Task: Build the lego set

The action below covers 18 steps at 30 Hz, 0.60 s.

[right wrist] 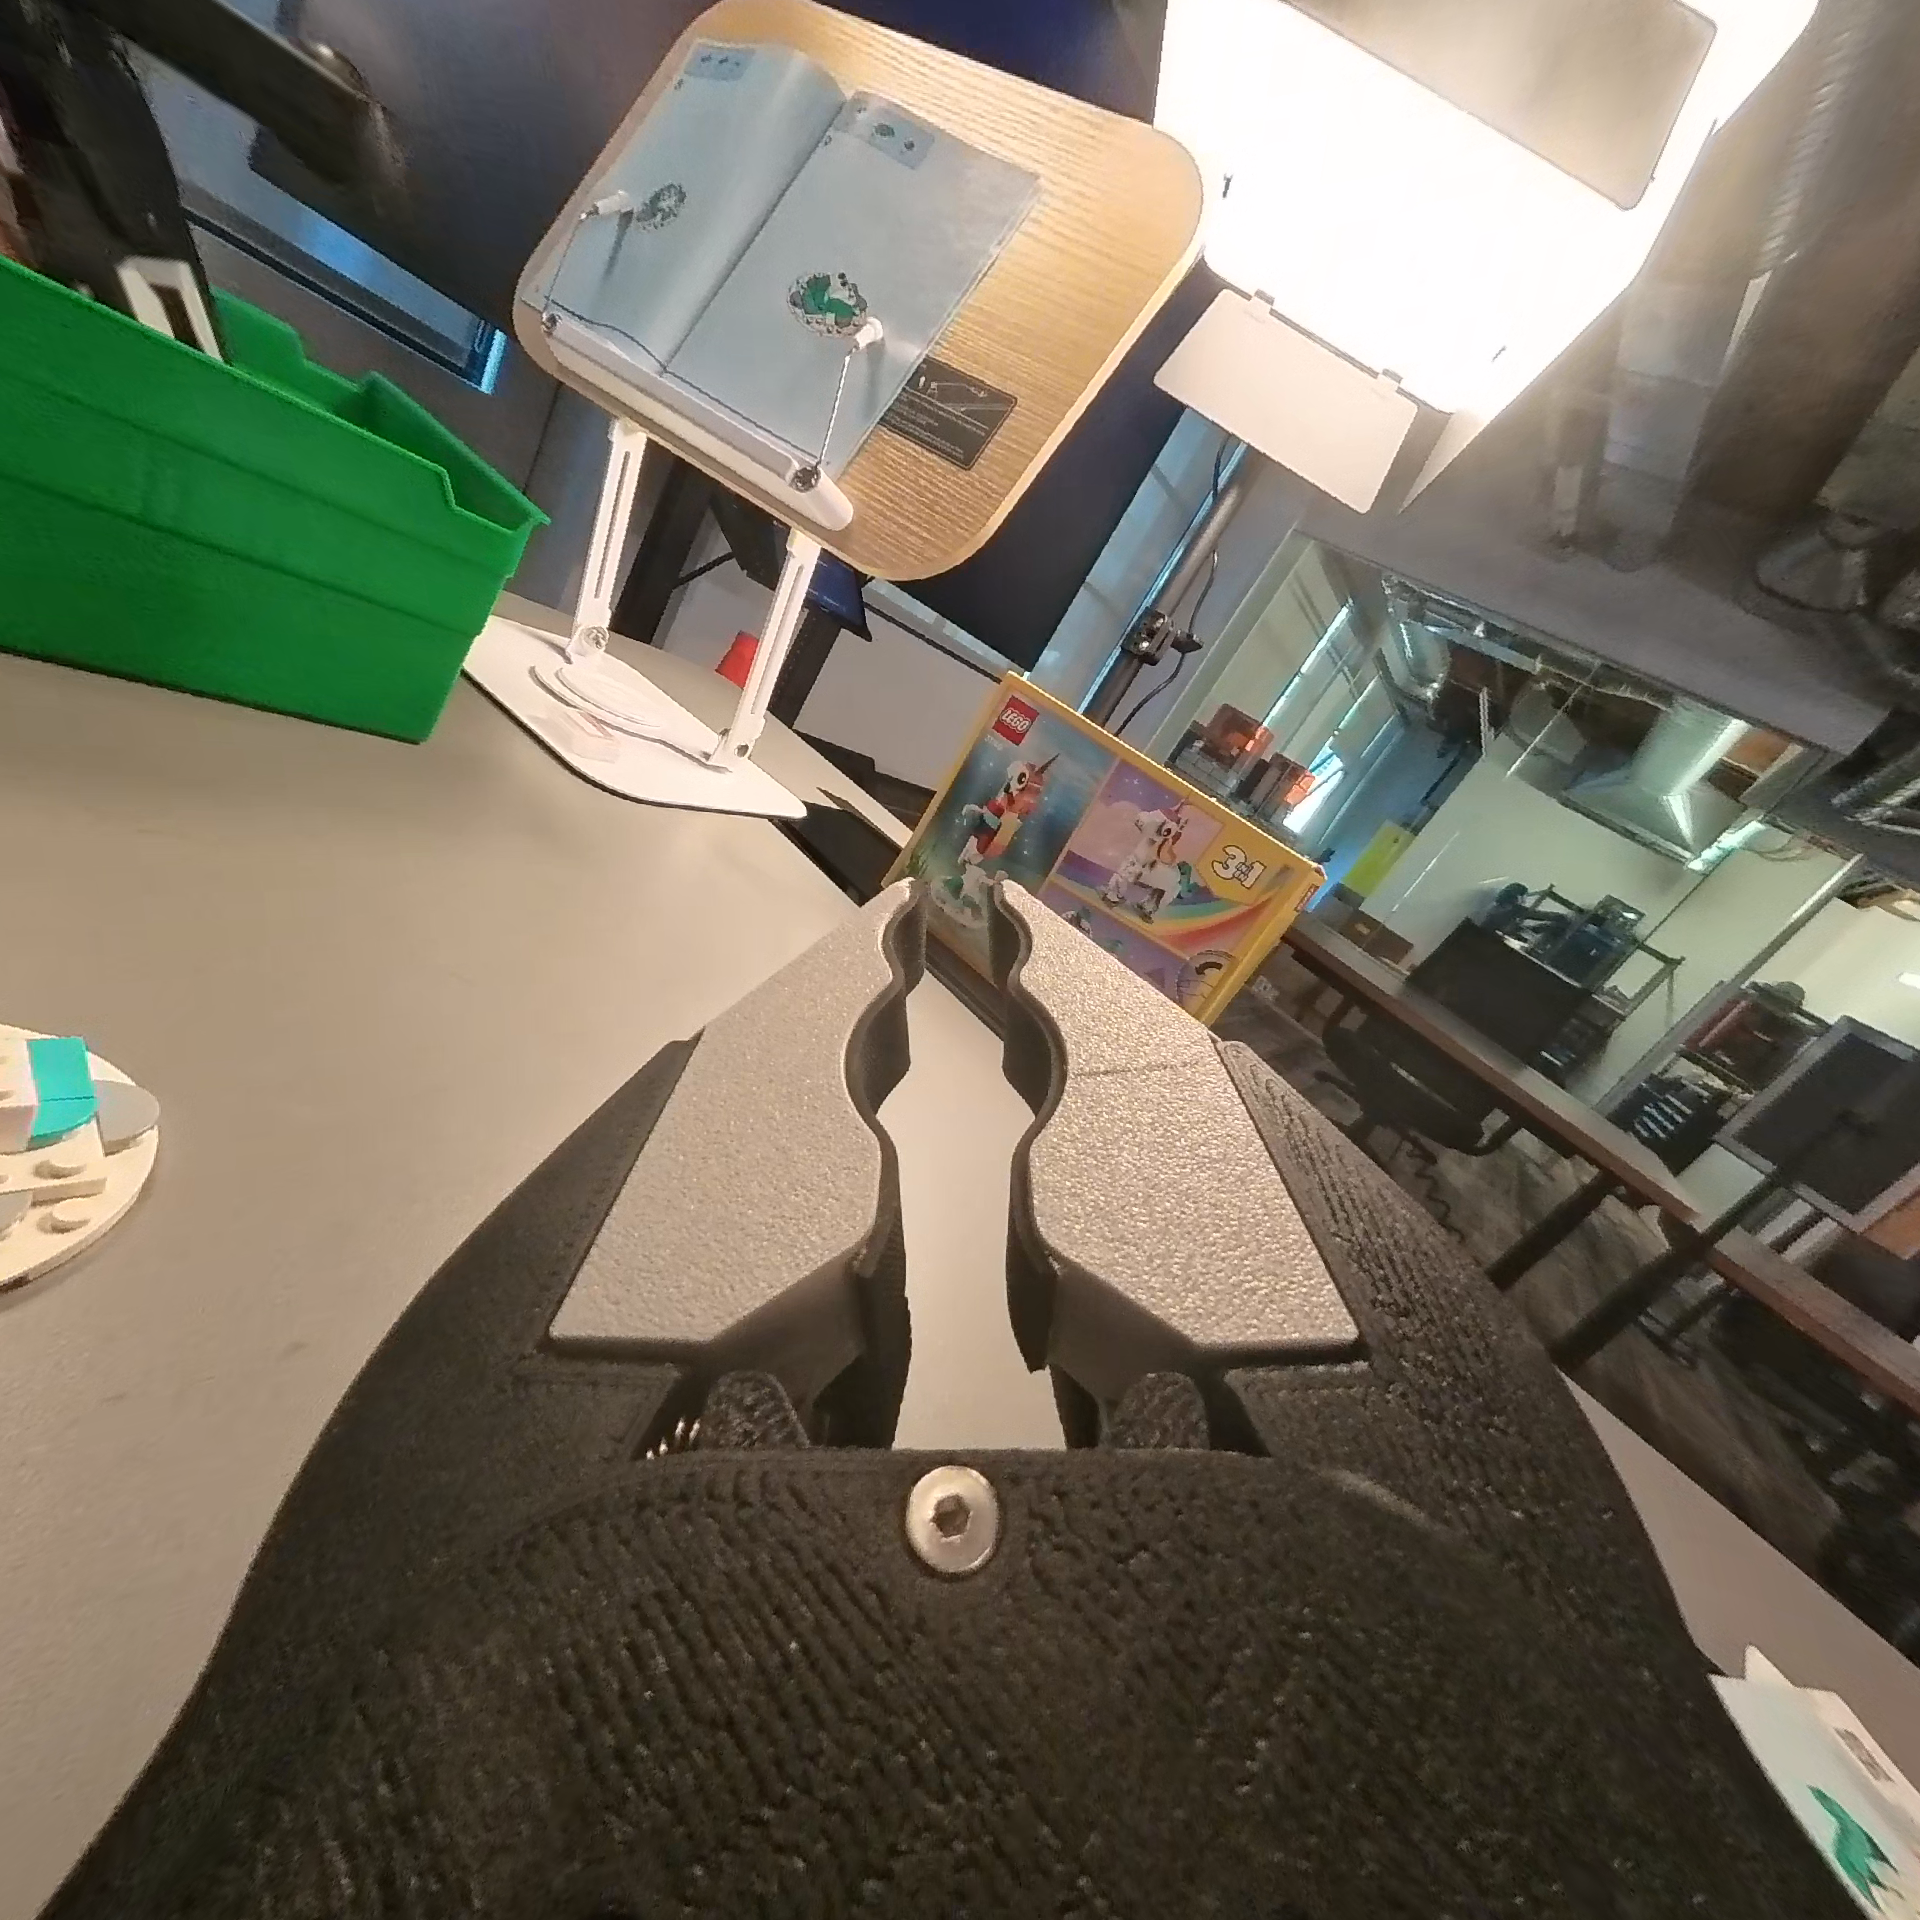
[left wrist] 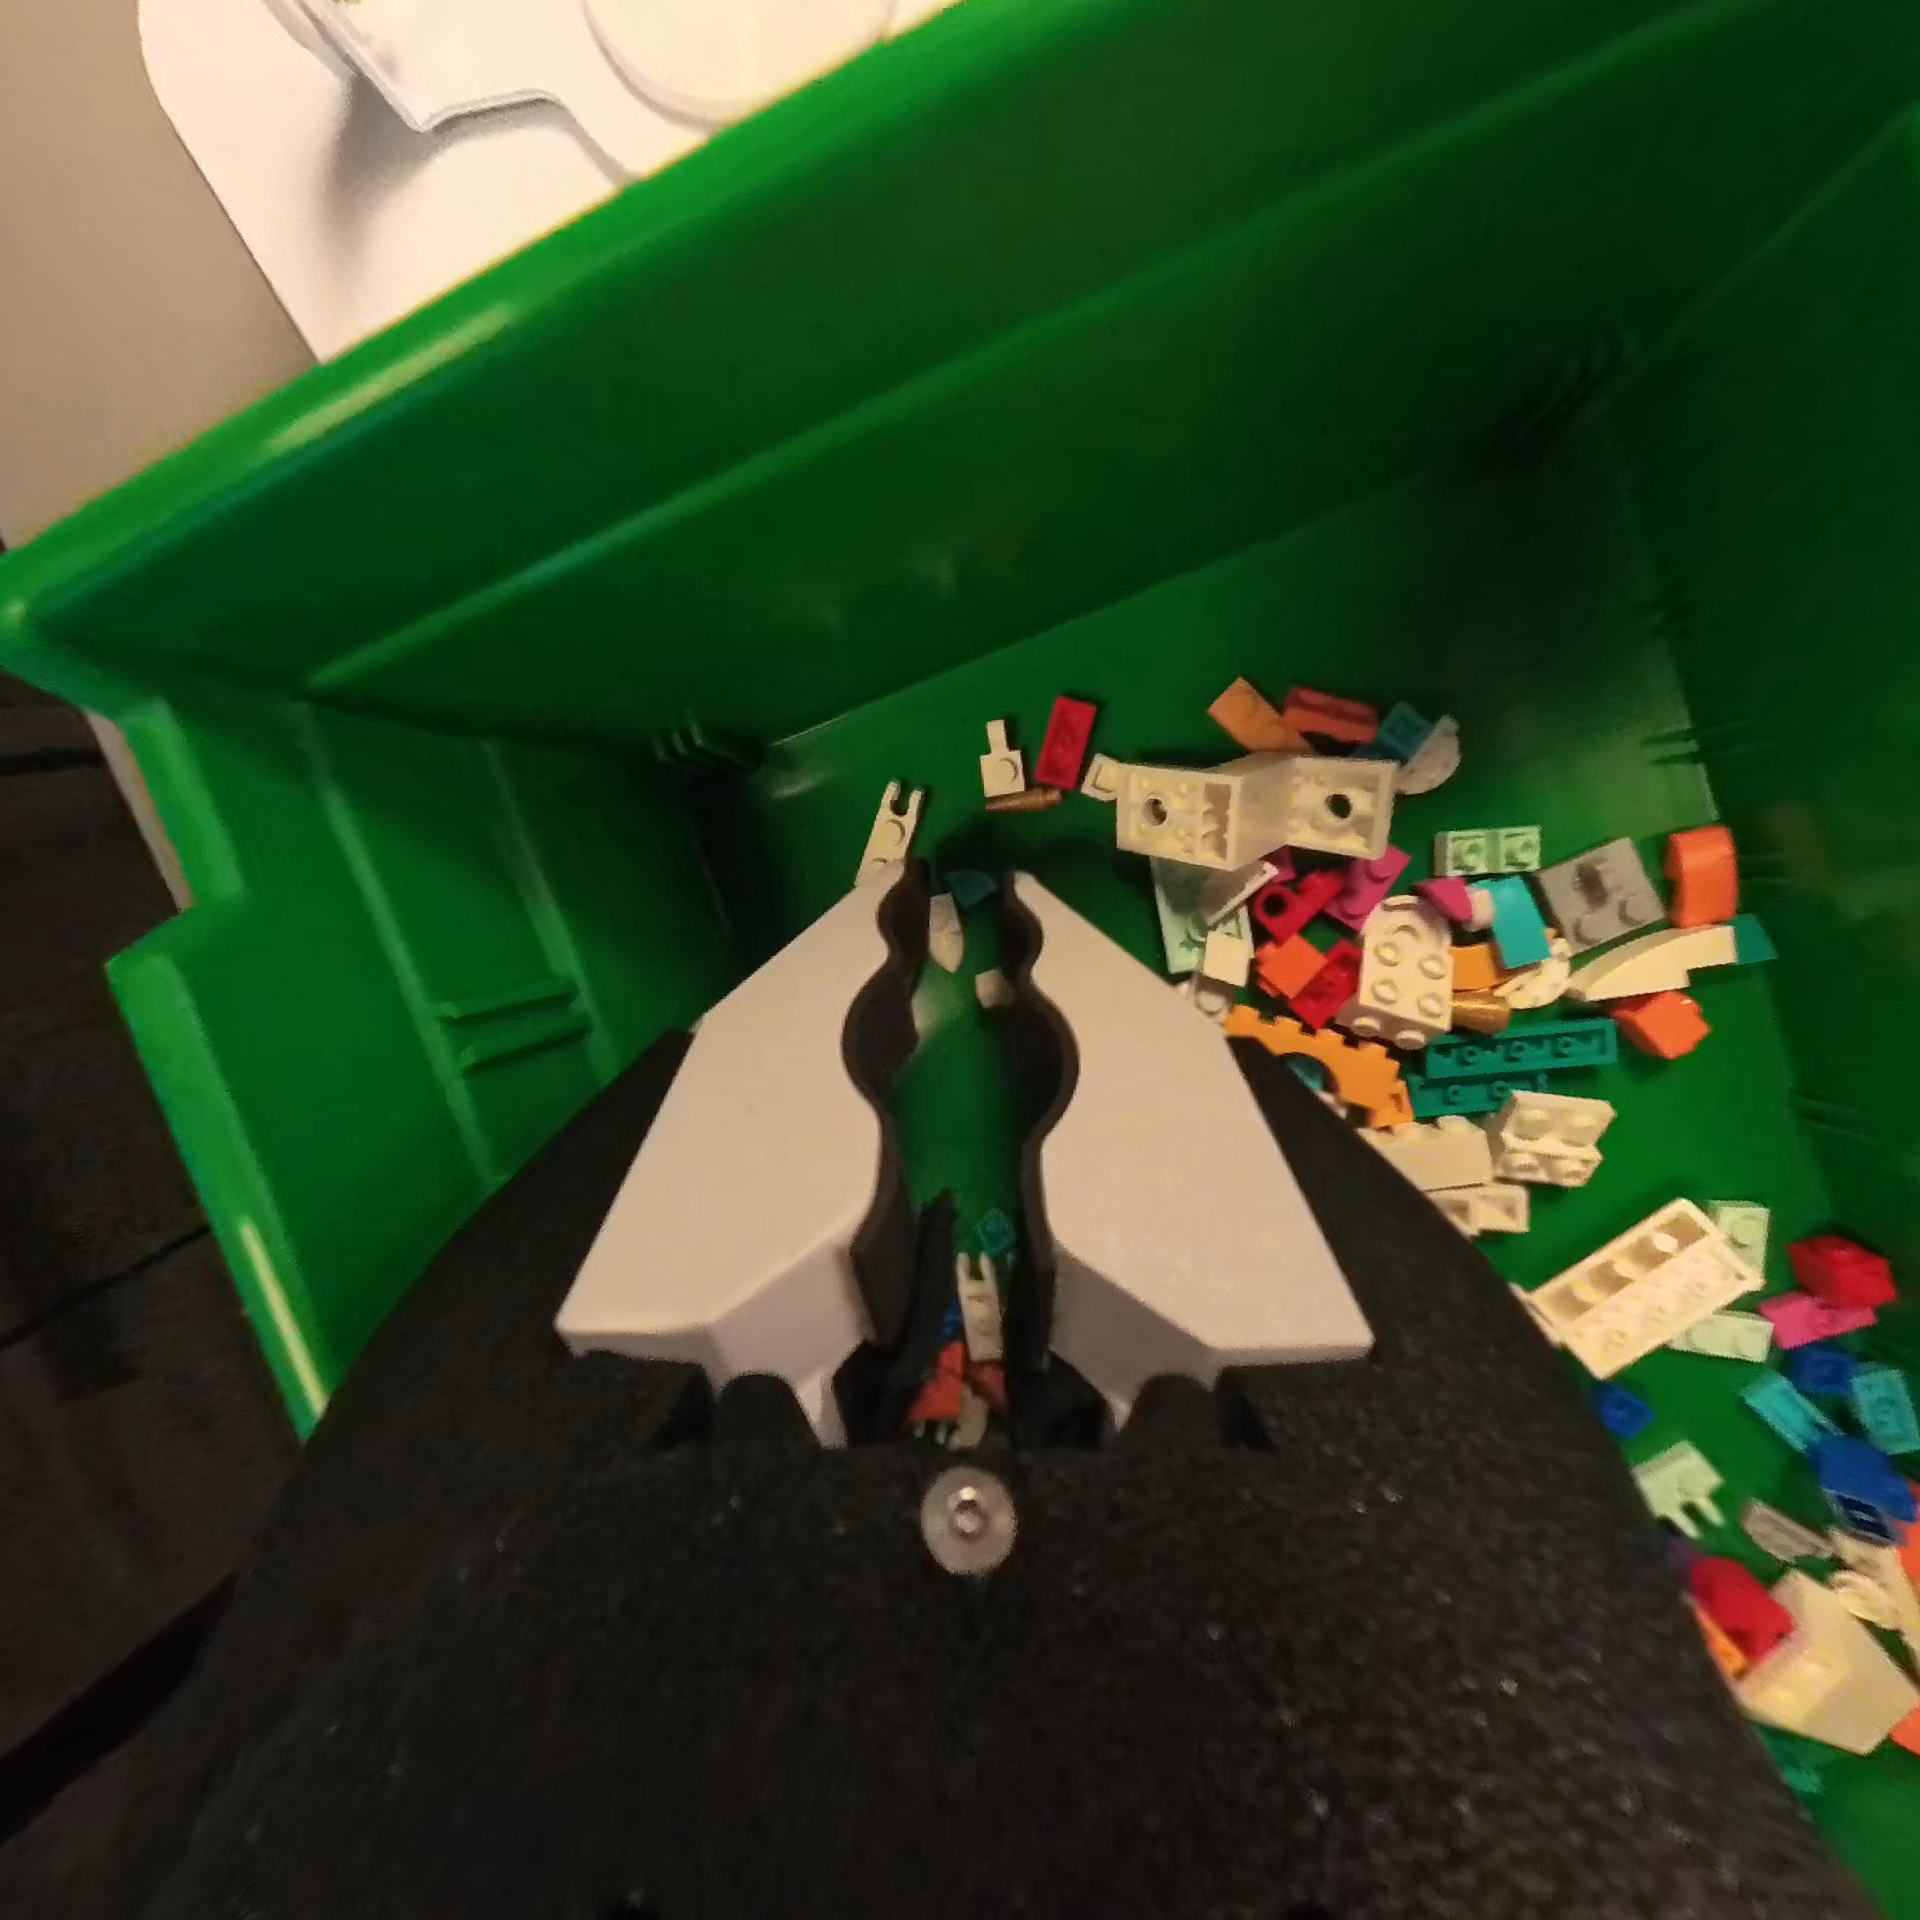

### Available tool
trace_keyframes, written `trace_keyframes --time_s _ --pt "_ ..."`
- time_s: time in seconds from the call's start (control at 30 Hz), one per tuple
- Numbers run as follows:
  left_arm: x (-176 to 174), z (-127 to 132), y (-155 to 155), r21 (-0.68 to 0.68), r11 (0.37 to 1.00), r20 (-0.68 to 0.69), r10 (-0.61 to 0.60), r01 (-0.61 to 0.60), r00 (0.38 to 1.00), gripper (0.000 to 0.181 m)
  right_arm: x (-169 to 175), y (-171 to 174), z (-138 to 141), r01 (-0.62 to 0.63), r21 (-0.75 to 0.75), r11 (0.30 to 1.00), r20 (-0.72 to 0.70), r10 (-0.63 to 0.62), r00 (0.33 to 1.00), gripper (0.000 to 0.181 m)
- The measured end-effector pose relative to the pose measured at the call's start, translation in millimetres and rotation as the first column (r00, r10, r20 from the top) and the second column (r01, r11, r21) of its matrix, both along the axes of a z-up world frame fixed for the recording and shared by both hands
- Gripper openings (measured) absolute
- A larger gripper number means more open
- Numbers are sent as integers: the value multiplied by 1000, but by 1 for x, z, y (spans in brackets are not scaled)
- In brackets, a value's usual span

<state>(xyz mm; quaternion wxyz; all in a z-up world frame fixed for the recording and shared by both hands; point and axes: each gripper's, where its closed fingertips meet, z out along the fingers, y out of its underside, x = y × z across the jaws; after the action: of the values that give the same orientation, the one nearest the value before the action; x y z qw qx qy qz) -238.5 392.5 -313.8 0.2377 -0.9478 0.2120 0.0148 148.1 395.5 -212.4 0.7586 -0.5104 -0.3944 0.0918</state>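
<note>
Right wrist view gives us the set's box [right wrist: 1117, 878], yellow-edged with printed artwork of a unicorn and a rainbow, standing at the far edge of the grey table [right wrist: 312, 987]; it carries a brand mark and other print, which we leave unread. Behind it an open instruction booklet [right wrist: 779, 270] rests on a wooden stand [right wrist: 1081, 343] that bears a small black label. At the left edge we see a partly built model [right wrist: 52, 1143], white and teal on a round studded plate, cut off by the frame. Our right gripper [right wrist: 961, 904] hovers over the table with a narrow gap between its tips and nothing held.

Left wrist view looks into the green bin [left wrist: 935, 416], where loose bricks [left wrist: 1455, 987] in white, red, orange, teal, pink and blue lie piled on the floor. Our left gripper [left wrist: 961, 883] is down inside it, tips slightly apart; small pieces show between the fingers, blurred, and we cannot tell if any is gripped
</note>
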Motion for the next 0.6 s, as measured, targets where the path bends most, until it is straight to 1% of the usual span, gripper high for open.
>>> trace_keyframes --time_s 0.1,0.13,0.17,0.2,0.27,0.3,0.33,0.37,0.4,0.43,0.47,0.5,0.53,0.6 --pt "3 6 3 8 999 82 34 -35 996 15 -1 0 0 -1 1 1000 4 1 1000 9" --pt "4 9 4 15 1000 93 26 -27 995 15 -1 0 0 -1 2 1000 6 1 1000 9" --pt "5 12 6 30 1000 82 -5 2 997 17 -1 0 0 -2 2 1000 6 2 1000 9" --pt "7 16 6 42 997 59 -62 59 996 18 -1 0 -1 -2 3 1000 6 2 1000 9" --pt "9 21 3 20 978 -49 -205 206 978 14 -1 -1 -1 -3 2 1000 6 3 1000 9" --pt "10 21 0 -14 955 -114 -297 298 948 12 -1 0 0 -3 2 1000 6 3 1000 9" --pt "9 20 -2 -58 921 -179 -390 386 903 11 -1 -1 -1 -4 2 1000 7 4 1000 9" --pt "7 18 -5 -116 874 -236 -485 472 842 9 -1 -1 -1 -4 2 1000 8 4 1000 9" --pt "4 14 -8 -181 816 -283 -578 549 765 7 -2 -1 -1 -5 3 1000 9 5 1000 9" --pt "-3 13 -4 -222 777 -347 -627 589 697 6 -2 -1 -1 -6 3 1000 9 6 1000 9" --pt "-8 11 1 -259 754 -392 -654 604 647 4 -2 -1 -1 -7 4 1000 9 7 1000 9" --pt "-11 9 2 -297 730 -391 -681 615 619 3 -2 -2 -1 -8 4 1000 9 8 1000 9" --pt "-10 6 0 -324 708 -359 -706 628 611 4 -2 -2 -1 -9 4 1000 10 9 1000 9" --pt "-7 2 0 -350 690 -293 -723 634 626 10 -2 -2 -1 -10 4 1000 11 10 1000 9"
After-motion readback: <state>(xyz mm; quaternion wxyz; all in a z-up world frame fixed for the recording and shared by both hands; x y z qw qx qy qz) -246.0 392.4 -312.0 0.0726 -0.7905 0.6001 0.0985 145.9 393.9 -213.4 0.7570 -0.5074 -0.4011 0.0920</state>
